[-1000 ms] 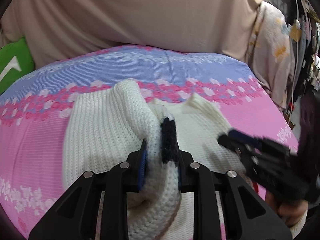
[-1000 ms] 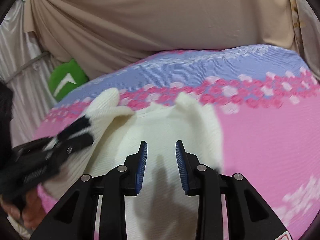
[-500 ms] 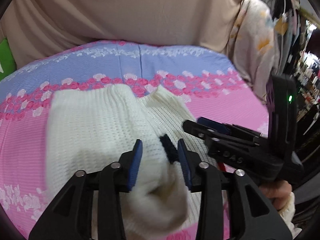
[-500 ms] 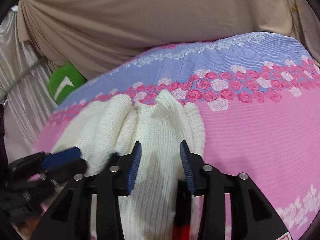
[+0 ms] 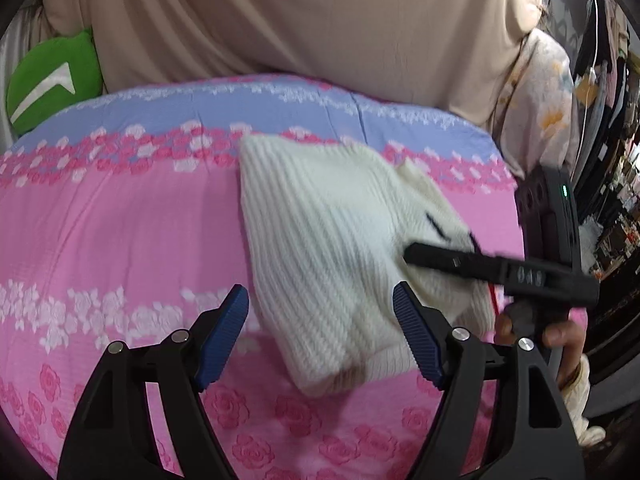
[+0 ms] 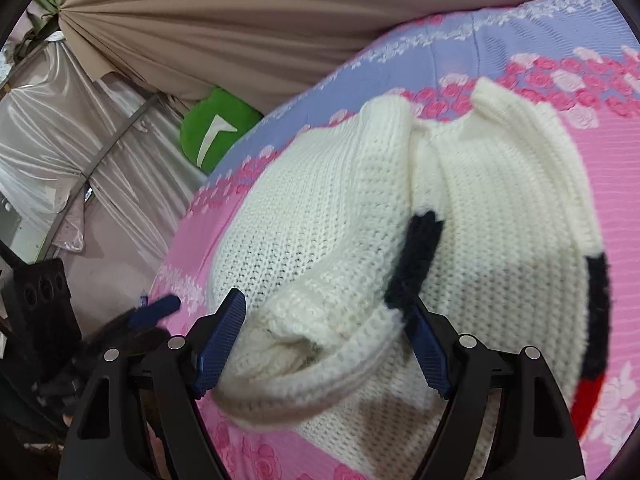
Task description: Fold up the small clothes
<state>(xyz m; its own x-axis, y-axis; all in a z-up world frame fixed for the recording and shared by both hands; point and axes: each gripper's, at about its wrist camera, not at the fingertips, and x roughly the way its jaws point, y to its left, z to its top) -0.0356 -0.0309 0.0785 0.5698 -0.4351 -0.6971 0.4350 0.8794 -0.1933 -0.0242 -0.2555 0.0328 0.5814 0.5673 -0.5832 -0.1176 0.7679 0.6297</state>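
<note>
A small white knit sweater [image 5: 332, 240] with black and red trim lies folded on the pink and blue floral bedspread [image 5: 120, 224]. My left gripper [image 5: 320, 316] is open and empty, just in front of the sweater's near left corner. My right gripper [image 6: 324, 328] is open, its jaws standing on either side of a folded sleeve [image 6: 320, 320] of the sweater [image 6: 500, 208]. The right gripper [image 5: 424, 254] also shows in the left wrist view, over the sweater's right side. The left gripper [image 6: 152, 308] shows blurred at the left of the right wrist view.
A green cushion [image 5: 52, 80] lies at the bed's far left, also in the right wrist view [image 6: 216, 128]. A beige curtain [image 5: 280, 20] hangs behind the bed. A floral cloth [image 5: 540, 100] hangs at the right. A silvery drape [image 6: 60, 120] lies left of the bed.
My left gripper opened, let go of the sleeve and pulled back to the left. My right gripper opened wider and moved in over the folded sleeve.
</note>
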